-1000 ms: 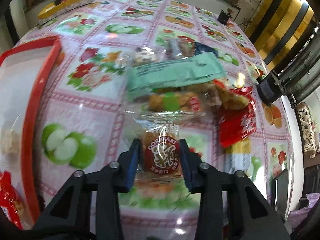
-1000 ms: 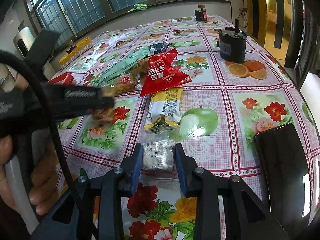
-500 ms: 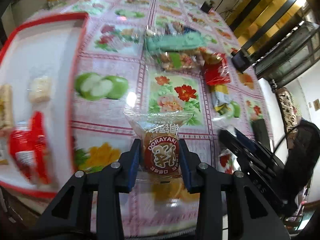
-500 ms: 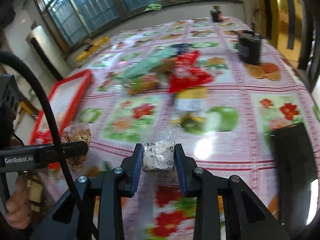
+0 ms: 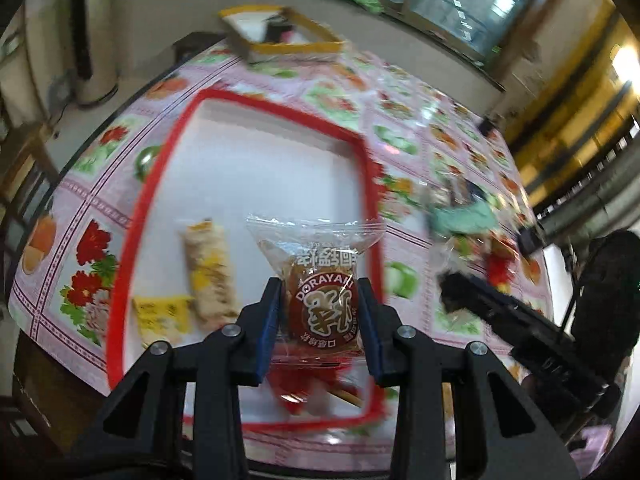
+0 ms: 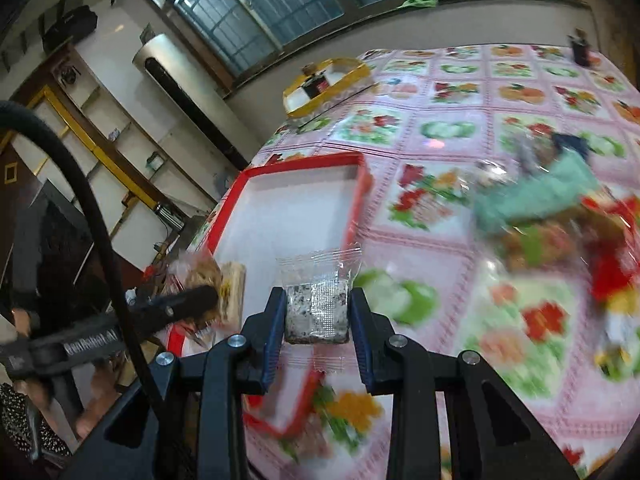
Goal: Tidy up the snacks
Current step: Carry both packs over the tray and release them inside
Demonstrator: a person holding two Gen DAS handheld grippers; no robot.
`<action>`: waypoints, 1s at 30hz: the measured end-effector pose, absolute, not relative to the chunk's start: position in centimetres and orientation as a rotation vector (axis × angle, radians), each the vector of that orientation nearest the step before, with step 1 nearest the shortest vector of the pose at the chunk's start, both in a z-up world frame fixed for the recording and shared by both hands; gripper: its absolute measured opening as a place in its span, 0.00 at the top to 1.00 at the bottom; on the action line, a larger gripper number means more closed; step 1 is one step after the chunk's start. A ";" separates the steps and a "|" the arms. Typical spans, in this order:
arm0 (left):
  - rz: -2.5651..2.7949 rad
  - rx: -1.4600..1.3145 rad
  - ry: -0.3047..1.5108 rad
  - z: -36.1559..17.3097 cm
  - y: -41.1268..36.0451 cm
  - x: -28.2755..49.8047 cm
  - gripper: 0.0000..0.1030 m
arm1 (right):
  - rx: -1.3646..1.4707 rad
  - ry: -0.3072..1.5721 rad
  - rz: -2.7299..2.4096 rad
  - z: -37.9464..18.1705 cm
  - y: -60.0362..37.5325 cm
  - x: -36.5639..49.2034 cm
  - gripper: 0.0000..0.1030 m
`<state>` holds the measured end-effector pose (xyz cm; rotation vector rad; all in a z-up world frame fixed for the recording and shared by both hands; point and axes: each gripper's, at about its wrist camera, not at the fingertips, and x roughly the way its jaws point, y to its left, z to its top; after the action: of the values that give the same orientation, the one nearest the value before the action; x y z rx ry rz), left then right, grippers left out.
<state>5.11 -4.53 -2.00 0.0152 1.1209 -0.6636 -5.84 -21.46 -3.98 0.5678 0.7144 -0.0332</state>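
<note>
Snacks in transit: two wrapped items are held above the fruit-print tablecloth, one in each tool. Left gripper, jaws narrowed onto a dorayaki packet, grips the cake itself rather than the loose film, which should stop it slipping; it hangs over the near end of the red-rimmed tray, beside a wrapped roll and a yellow packet lying inside. Right gripper, likewise closed narrow, pinches a speckled bar in clear wrap at the tray's right edge (not yet clearly over the white floor). A remaining heap, including a green packet, lies well apart on the cloth, blurred. Both items appear bound for the tray; release looks like the next step.
</note>
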 end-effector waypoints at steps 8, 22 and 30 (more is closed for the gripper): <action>-0.643 0.030 1.203 -5.5 -5.6 8.0 0.63 | 0.509 0.800 -0.042 -5.0 -20.4 4.2 0.70; -0.565 0.100 1.186 -6.3 -6.4 9.0 0.61 | 0.483 0.877 -0.087 -8.1 -20.6 8.1 0.70; -0.564 0.088 1.107 -4.9 -5.5 7.1 0.25 | 0.563 0.802 -0.049 -5.8 -21.8 5.6 0.49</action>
<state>7.11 -5.45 -4.94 0.0876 1.1073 -0.5642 5.62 -21.83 -5.82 0.5634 0.8016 -0.0494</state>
